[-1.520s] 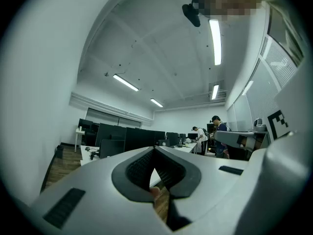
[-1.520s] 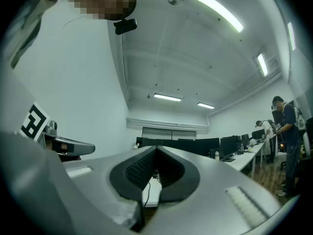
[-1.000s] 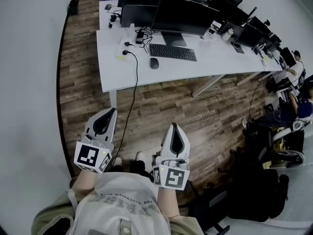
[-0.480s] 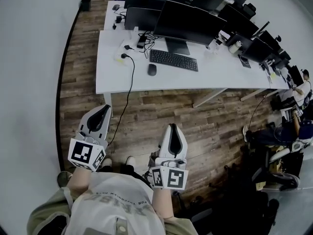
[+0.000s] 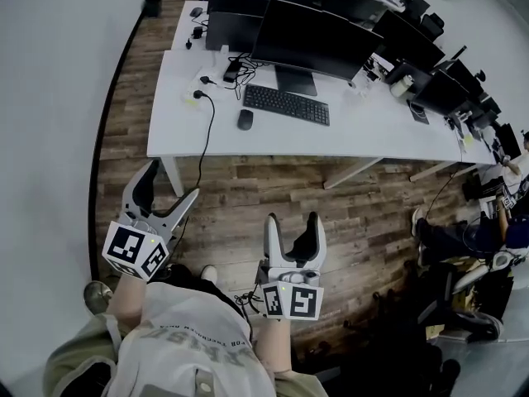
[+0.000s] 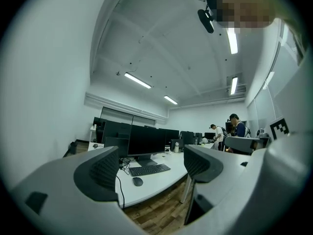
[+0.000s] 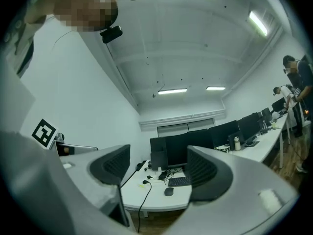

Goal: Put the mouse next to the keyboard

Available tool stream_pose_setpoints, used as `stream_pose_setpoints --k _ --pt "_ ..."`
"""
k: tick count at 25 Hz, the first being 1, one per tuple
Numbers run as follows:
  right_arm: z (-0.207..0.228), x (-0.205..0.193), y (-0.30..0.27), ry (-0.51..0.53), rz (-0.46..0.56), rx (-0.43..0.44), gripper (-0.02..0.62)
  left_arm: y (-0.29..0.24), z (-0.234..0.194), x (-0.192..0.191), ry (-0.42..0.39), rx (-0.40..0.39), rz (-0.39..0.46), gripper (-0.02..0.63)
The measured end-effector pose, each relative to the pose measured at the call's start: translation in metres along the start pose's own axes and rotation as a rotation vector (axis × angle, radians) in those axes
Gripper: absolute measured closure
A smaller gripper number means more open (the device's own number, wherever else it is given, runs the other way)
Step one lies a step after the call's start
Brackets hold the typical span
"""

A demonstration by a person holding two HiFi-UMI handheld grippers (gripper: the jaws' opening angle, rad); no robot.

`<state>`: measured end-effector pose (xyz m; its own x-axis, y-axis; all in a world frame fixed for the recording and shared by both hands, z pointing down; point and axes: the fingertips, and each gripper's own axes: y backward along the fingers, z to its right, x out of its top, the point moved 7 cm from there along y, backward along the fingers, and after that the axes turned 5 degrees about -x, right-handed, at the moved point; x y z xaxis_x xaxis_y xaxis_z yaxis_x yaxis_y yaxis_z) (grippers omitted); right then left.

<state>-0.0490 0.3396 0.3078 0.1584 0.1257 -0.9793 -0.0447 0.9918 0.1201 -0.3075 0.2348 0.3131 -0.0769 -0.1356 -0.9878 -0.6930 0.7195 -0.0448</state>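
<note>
Standing well back from the counter (image 5: 355, 135), the person carries 2 empty grippers: left gripper (image 5: 168, 190) and right gripper (image 5: 293, 226) jaws have just been opening, released, probably readying to grasp the mouse (image 5: 245, 119), lying just left of the keyboard (image 5: 285, 105).

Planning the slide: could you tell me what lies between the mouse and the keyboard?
Only bare white desk separates mouse and keyboard, as the head view shows.
</note>
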Motion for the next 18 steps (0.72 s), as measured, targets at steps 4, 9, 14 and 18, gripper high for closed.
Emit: stream_pose_setpoints --k 4,9,14,18 --pt "0.013 -0.008 -0.012 -0.011 -0.014 -0.001 0.241 -0.008 -0.003 -0.005 -0.006 0.023 -0.03 0.206" --pt "0.014 -0.022 -0.04 -0.025 -0.042 0.007 0.241 -0.025 -0.025 -0.012 -0.012 0.053 -0.059 0.206" --pt "0.013 -0.027 -0.088 -0.001 -0.06 -0.002 0.241 -0.068 -0.059 -0.005 0.001 0.039 -0.049 0.206" --pt "0.013 -0.035 -0.138 -0.002 -0.063 -0.03 0.241 -0.113 -0.094 0.001 0.009 -0.002 -0.045 0.205"
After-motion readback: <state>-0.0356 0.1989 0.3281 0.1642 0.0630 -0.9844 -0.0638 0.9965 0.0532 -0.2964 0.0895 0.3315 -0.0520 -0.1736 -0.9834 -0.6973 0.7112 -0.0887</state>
